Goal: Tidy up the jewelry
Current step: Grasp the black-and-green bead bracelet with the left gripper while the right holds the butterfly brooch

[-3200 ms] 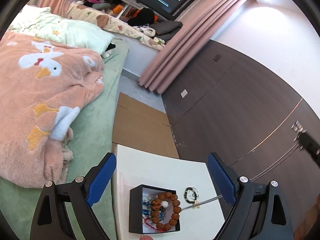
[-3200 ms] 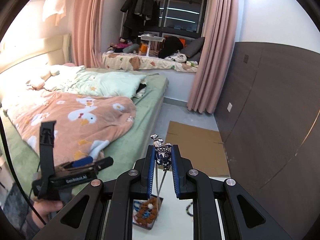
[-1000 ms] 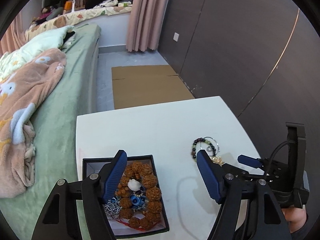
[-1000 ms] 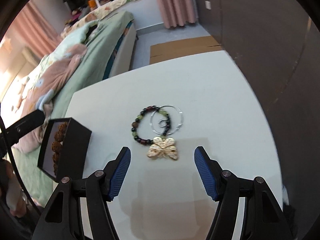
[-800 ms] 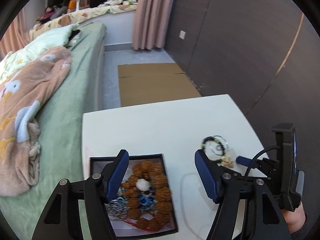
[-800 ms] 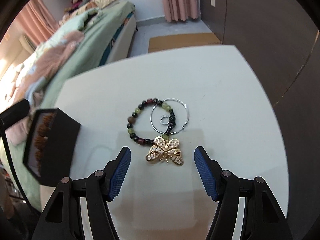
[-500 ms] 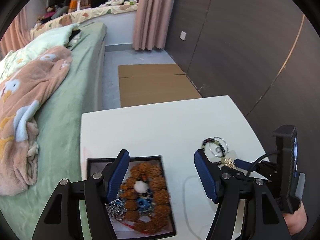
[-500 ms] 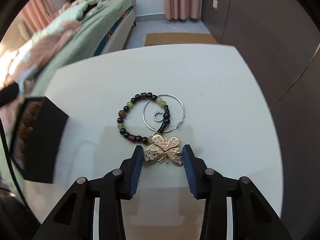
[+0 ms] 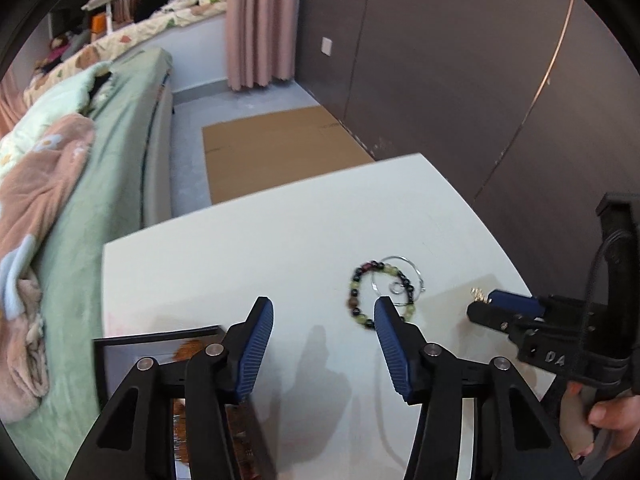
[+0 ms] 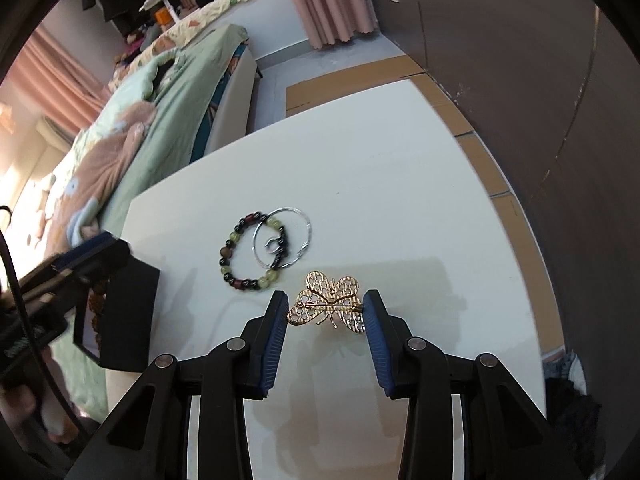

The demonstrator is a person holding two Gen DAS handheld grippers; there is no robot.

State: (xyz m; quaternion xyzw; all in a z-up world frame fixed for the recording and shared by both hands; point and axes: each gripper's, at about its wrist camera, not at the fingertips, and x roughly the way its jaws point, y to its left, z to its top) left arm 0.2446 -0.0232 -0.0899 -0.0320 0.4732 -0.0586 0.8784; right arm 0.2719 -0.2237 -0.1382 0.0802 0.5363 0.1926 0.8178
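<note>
My right gripper (image 10: 326, 308) is shut on a gold butterfly brooch (image 10: 326, 306), its pads against the wing tips; the brooch casts a shadow on the white table (image 10: 380, 168). In the left wrist view the brooch (image 9: 478, 294) shows at that gripper's tip (image 9: 486, 304). A bead bracelet (image 10: 230, 256) and a silver hoop (image 10: 308, 224) lie overlapped just beyond. My left gripper (image 9: 320, 312) hangs over the table with its jaws closing and nothing pressed between them. The black jewelry box (image 9: 160, 334) sits under its left finger, holding brown beads.
A green bed with a pink blanket (image 9: 36, 184) runs along the table's left side. Flat cardboard (image 9: 280, 152) lies on the floor past the far edge. A dark panelled wall (image 9: 460, 80) stands to the right. A hand (image 9: 600, 420) holds the right gripper's handle.
The right gripper closed on the butterfly brooch and drew it away from the bracelet. The left gripper shifted right off the box and its jaws narrowed.
</note>
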